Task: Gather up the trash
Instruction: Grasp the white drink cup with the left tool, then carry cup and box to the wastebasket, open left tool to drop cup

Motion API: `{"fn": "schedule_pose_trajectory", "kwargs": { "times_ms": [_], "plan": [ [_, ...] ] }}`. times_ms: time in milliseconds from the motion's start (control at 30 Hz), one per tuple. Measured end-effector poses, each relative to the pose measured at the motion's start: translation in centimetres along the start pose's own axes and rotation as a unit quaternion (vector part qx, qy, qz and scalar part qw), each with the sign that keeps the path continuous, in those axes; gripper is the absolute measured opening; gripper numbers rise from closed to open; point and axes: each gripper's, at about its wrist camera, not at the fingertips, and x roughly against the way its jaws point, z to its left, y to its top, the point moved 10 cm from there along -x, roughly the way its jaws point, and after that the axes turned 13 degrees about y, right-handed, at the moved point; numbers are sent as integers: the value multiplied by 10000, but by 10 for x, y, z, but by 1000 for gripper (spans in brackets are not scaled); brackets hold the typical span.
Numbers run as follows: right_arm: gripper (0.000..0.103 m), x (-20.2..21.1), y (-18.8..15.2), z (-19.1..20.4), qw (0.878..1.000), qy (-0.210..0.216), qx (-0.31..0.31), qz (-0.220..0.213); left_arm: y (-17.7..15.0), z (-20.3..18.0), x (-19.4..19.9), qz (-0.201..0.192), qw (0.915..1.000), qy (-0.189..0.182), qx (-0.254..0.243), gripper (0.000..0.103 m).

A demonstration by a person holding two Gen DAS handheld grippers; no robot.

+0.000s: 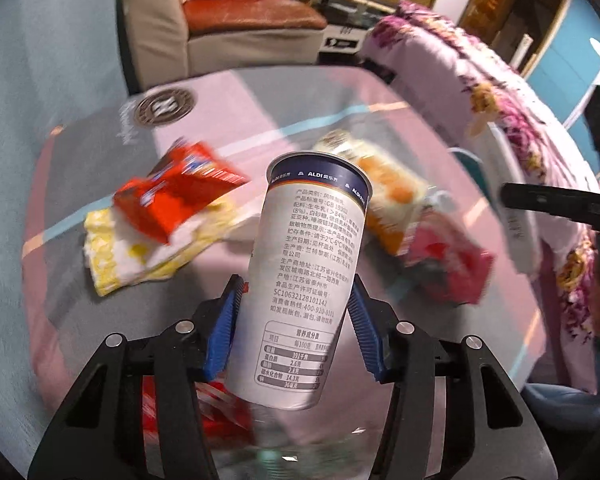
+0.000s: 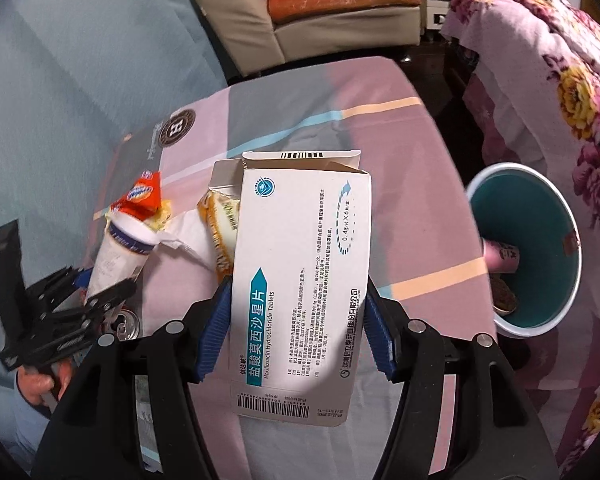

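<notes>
- Left gripper [image 1: 296,320]: blue pads clamped on the lower body of a white yogurt cup [image 1: 304,280], held tilted above the surface [image 1: 260,104].
- Right gripper [image 2: 296,328]: closed on the long edges of an opened tablet box [image 2: 300,292], held left of the teal bin [image 2: 532,252].
- Remaining trash, left of the bin: red wrapper [image 1: 176,196], yellow napkin [image 1: 140,256], orange packet [image 1: 392,200], drink can [image 2: 126,322].
- Risk, judged: the smooth, tapered cup may slip from the pads; the hollow box may buckle; either could miss the bin's rim.
</notes>
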Motion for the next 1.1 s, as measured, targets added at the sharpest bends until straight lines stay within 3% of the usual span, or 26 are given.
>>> {"fn": "schedule_pose_trajectory", "kwargs": {
  "times_ms": [233,400,700,1100],
  "plan": [
    [58,32,1,-39,9988,58,-318,-361,33,-65,18,-255,9992,-287,-116,52],
    [58,60,2,-80,9962,-33,-597,-635,55,-118,10,-189,9983,-521,-195,49],
    [58,100,-1,-162,9877,-122,-1167,-1030,76,-225,-11,-60,9937,-768,-815,49],
    [58,124,-3,-237,9782,-244,-1633,-1262,99,-314,-33,8,9863,-865,-1403,49]
  ]
}}
